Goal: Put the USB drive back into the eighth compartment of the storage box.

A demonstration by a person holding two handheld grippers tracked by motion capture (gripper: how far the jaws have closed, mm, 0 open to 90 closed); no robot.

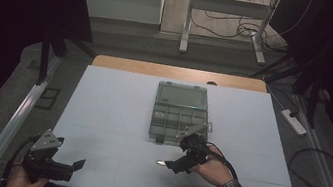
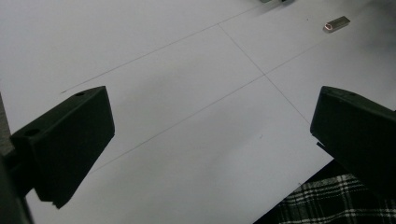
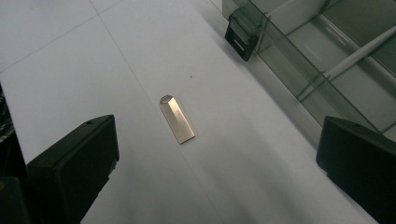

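Clear divided box [image 1: 179, 113] open on white table [image 1: 110, 115], flat shiny metal stick [image 3: 177, 119] just beside it, right gripper [image 1: 171, 165] wide open above stick, left gripper [image 1: 74, 166] open, well apart.

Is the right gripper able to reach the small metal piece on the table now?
Probably yes. The right gripper has its jaws open, and the small metal piece lies flat on the white table ahead, between them, apart from the clear plastic box. Nothing is in the way.
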